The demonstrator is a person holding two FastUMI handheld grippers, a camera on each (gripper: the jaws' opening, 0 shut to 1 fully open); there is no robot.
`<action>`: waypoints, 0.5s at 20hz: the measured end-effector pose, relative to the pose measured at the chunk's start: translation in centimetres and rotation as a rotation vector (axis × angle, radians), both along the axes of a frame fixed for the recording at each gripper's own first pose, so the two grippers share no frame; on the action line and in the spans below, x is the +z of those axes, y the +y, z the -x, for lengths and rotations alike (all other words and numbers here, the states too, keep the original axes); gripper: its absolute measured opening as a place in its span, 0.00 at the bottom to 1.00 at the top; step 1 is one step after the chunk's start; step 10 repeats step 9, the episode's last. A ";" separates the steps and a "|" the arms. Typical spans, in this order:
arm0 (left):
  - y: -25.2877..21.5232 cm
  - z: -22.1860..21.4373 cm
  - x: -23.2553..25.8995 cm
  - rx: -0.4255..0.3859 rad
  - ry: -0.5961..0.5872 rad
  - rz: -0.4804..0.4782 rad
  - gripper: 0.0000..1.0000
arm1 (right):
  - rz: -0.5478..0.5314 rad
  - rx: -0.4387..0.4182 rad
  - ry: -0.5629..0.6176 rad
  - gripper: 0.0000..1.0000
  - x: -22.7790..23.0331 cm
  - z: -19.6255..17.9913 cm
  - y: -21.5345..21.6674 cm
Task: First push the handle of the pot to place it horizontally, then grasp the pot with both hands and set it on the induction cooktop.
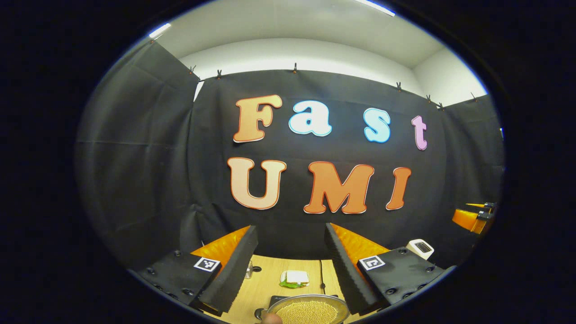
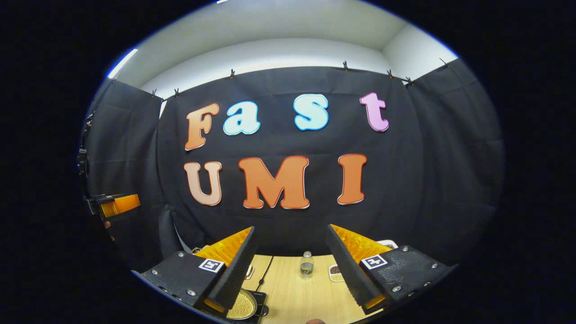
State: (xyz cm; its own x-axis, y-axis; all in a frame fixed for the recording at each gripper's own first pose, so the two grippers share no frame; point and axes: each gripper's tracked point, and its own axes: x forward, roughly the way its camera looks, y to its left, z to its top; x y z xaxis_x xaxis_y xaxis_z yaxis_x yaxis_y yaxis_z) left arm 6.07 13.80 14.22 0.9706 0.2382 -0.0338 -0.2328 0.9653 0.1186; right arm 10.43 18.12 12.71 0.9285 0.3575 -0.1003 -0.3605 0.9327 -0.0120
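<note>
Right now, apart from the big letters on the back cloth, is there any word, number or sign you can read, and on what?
None can be read.
Square markers beside the jaws: black-and-white patterns, no words.
Bottle label: too small.
White box panel: too blurred.

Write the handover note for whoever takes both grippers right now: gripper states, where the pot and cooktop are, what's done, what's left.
Left gripper: open, held above the light wooden table, holding nothing.
Right gripper: open, also raised over the table, holding nothing.
The round metal pot filled with small yellow grains sits low in the left gripper view, on what looks like the flat black induction cooktop; the right gripper view shows the pot beside its left finger.
The pot's handle can't be made out, so whether the push is done is unclear.
Left: confirm the handle is horizontal and the pot sits squarely on the cooktop.
</note>
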 end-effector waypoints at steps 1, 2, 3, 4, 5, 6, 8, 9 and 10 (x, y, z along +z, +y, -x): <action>0.4 0.8 0.9 0.015 -0.010 -0.002 0.99 | -0.005 -0.002 -0.021 0.95 1.5 0.5 -0.3; 0.5 1.5 1.8 0.025 -0.023 0.001 0.97 | -0.012 -0.002 -0.037 0.95 2.8 1.0 -0.5; 0.2 2.1 2.8 0.022 -0.045 0.007 0.96 | -0.018 -0.004 -0.053 1.00 3.8 1.2 -0.8; 0.0 2.6 3.9 0.013 -0.072 0.012 0.94 | -0.025 -0.006 -0.067 1.00 4.6 1.6 -1.1; -0.2 3.1 4.8 0.008 -0.096 0.019 0.97 | -0.033 -0.009 -0.075 0.95 5.2 2.0 -1.3; -0.3 3.8 5.7 0.007 -0.121 0.024 0.95 | -0.040 -0.008 -0.087 1.00 5.8 2.4 -1.5; -0.5 4.1 6.6 0.010 -0.146 0.024 0.96 | -0.046 -0.005 -0.106 1.00 6.2 2.7 -1.8; -0.8 4.1 6.5 0.007 -0.144 0.021 0.96 | -0.049 -0.004 -0.103 0.95 6.0 2.9 -2.0; -0.8 4.1 6.5 0.007 -0.144 0.021 0.96 | -0.049 -0.004 -0.103 0.95 6.0 2.9 -2.0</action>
